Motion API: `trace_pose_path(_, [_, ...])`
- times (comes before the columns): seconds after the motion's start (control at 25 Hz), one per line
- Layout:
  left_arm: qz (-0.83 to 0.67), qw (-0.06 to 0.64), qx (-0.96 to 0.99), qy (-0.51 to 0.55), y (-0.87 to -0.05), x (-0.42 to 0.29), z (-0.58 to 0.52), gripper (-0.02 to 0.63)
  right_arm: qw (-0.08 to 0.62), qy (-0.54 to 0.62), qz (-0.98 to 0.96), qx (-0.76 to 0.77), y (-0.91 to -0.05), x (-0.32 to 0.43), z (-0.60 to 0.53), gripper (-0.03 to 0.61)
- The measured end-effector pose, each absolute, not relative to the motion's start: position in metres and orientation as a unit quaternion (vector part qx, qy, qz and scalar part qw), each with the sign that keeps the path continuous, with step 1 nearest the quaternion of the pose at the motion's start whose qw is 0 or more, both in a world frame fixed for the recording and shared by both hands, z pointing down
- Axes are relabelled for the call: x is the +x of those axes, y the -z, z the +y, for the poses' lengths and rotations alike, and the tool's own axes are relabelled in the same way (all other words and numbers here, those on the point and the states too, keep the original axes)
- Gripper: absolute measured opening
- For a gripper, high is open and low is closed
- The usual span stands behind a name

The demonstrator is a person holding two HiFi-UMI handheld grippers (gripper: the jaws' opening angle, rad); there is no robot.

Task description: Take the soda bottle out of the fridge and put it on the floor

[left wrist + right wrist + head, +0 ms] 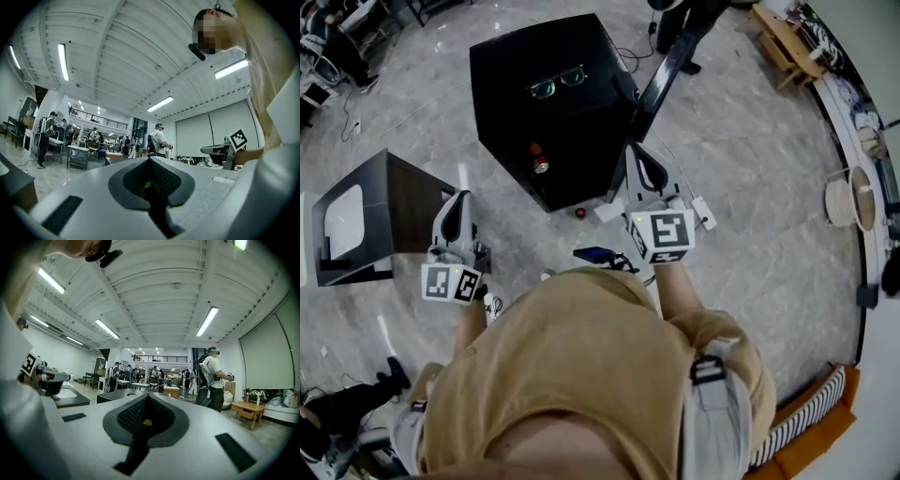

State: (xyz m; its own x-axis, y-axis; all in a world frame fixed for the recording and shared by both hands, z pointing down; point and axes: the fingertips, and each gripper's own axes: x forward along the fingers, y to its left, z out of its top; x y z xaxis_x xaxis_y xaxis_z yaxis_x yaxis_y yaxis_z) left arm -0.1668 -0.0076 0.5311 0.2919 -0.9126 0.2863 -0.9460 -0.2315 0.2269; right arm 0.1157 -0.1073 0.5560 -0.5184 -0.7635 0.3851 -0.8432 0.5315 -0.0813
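Note:
A small black fridge (553, 103) stands on the grey floor ahead of me, with a pair of glasses (558, 82) on its top. At its front face shows a bottle (538, 161) with an orange top; its body is mostly hidden. The fridge's door (664, 67) seems to swing out at the right. My left gripper (464, 198) (150, 159) is held up left of the fridge, jaws shut and empty. Close to the fridge's front right corner, my right gripper (636, 152) (146, 397) is also shut with nothing in it. Both gripper views look level across the hall.
A second dark box (366, 220) with a white inside lies at the left. A small red thing (579, 213), white pieces (705, 213) and a blue item (598, 255) lie on the floor by my feet. Wooden furniture (787, 42) and people stand farther off.

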Motion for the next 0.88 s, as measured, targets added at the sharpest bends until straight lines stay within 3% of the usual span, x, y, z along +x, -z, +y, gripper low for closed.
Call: trace_pose_path(0.88, [-0.545,0.187,0.817,-0.027,-0.531,-0.159,-0.036,0.003,0.159,-0.133,-0.844,0.494,-0.546,0.106,-0.101,0.000])
